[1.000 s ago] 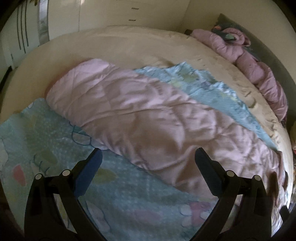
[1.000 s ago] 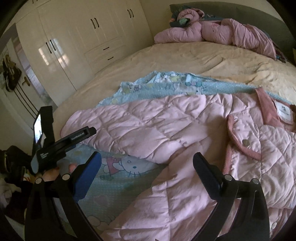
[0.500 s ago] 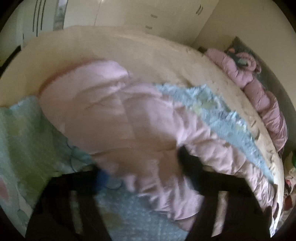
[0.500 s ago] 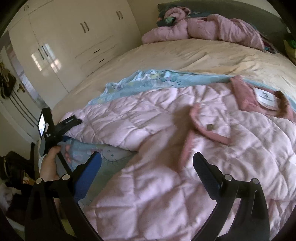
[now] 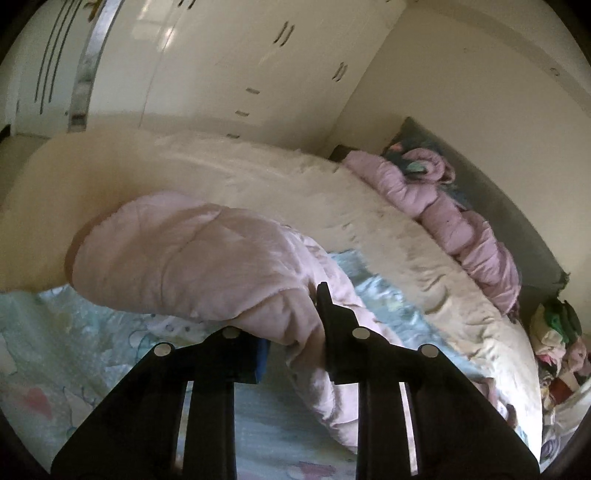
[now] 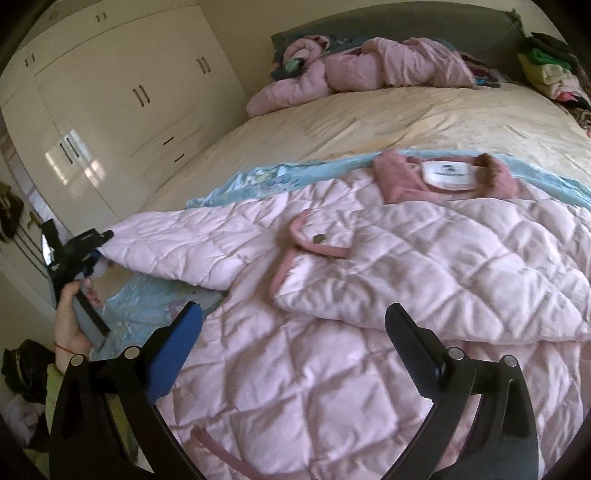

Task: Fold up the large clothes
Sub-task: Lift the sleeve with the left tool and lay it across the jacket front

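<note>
A large pink quilted jacket (image 6: 369, 295) lies spread on a light blue cartoon blanket (image 6: 147, 299) on the bed. Its darker pink collar with a white label (image 6: 448, 173) points toward the headboard. My left gripper (image 5: 291, 339) is shut on the jacket's sleeve (image 5: 192, 258) and lifts it off the blanket; it also shows in the right wrist view (image 6: 79, 247) at the left, holding the sleeve end. My right gripper (image 6: 291, 343) is open and empty, hovering over the jacket's body.
The bed has a cream cover (image 6: 406, 118). A second pink garment (image 6: 369, 70) lies bunched by the grey headboard (image 6: 388, 22). A pile of folded clothes (image 6: 550, 70) sits at the right. White wardrobes (image 6: 110, 110) stand along the left.
My left gripper has closed on the sleeve and raised it from the blanket. My right gripper stayed open and moved further over the jacket's body toward the collar.
</note>
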Available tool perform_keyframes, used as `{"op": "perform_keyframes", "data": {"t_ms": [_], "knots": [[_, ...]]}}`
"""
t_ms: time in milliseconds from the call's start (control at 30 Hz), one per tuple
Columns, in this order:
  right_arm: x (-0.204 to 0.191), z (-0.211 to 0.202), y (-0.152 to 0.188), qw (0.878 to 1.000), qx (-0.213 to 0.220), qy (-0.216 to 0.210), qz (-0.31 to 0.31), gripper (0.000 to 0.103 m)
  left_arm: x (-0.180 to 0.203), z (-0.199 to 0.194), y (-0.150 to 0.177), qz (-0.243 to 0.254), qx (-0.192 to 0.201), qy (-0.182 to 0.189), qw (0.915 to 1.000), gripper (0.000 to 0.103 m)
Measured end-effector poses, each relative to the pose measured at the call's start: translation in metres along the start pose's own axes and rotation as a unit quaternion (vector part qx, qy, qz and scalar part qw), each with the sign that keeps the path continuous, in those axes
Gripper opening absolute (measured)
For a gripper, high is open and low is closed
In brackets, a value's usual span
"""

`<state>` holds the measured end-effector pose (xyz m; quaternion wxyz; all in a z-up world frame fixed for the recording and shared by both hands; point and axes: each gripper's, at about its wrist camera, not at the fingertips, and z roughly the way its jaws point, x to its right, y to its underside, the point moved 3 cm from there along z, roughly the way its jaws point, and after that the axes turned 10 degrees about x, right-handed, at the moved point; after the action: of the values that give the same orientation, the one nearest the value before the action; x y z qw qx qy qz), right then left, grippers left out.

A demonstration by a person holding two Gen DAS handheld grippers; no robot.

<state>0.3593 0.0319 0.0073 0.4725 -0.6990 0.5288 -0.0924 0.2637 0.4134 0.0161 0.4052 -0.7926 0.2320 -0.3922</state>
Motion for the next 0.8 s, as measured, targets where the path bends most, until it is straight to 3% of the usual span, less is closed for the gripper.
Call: {"op": "perform_keyframes", "data": {"t_ms": [367,667,800], "knots": [[0.047,-0.04,0.003,0.999,0.024,0.022,0.038,0.099,0.095,-0.058,-0.008,0.055,0.05,0.082,0.9939,0.013],[0.086,-0.075,0.013,0.996,0.038,0.047,0.067,0.099,0.157,-0.092,0.015,0.073,0.045,0.164,0.9828,0.013],[0.103,-0.09,0.02,0.994,0.044,0.059,0.081,0.099,0.188,-0.105,0.031,0.098,0.039,0.208,0.9724,0.013]]}}
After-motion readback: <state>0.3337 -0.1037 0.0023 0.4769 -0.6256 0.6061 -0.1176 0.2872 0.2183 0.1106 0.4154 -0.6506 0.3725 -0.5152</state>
